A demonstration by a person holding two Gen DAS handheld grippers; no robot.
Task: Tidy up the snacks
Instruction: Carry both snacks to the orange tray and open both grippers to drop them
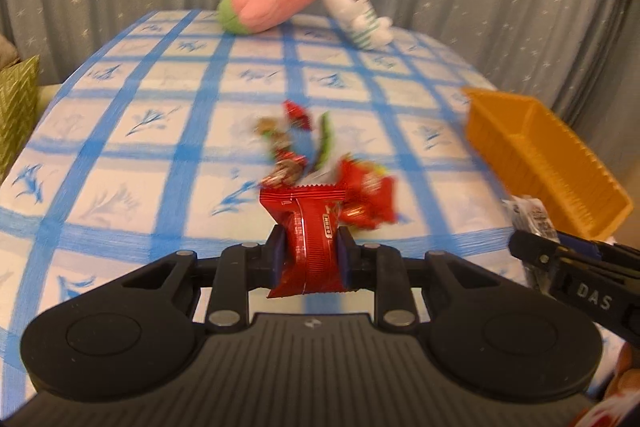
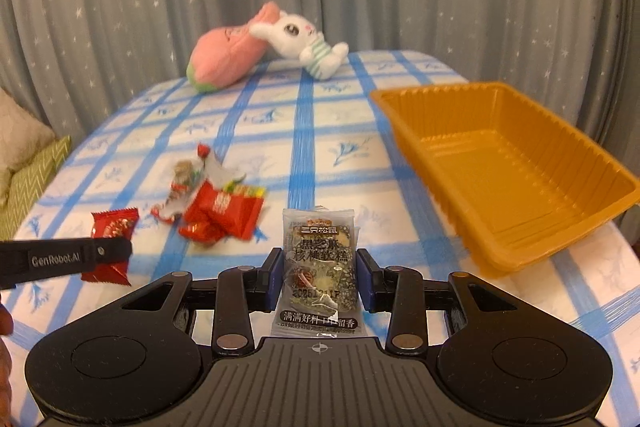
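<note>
My left gripper is shut on a red snack packet and holds it above the tablecloth; it also shows from the side in the right wrist view. My right gripper is shut on a clear packet of black sesame walnut cake, left of an empty orange tray. The tray also shows at the right of the left wrist view. A pile of loose red and mixed snacks lies on the cloth between the grippers.
The table has a blue-checked cloth. A pink plush and a white rabbit plush lie at the far edge before a grey starred curtain. A green cushion sits off the table's left side.
</note>
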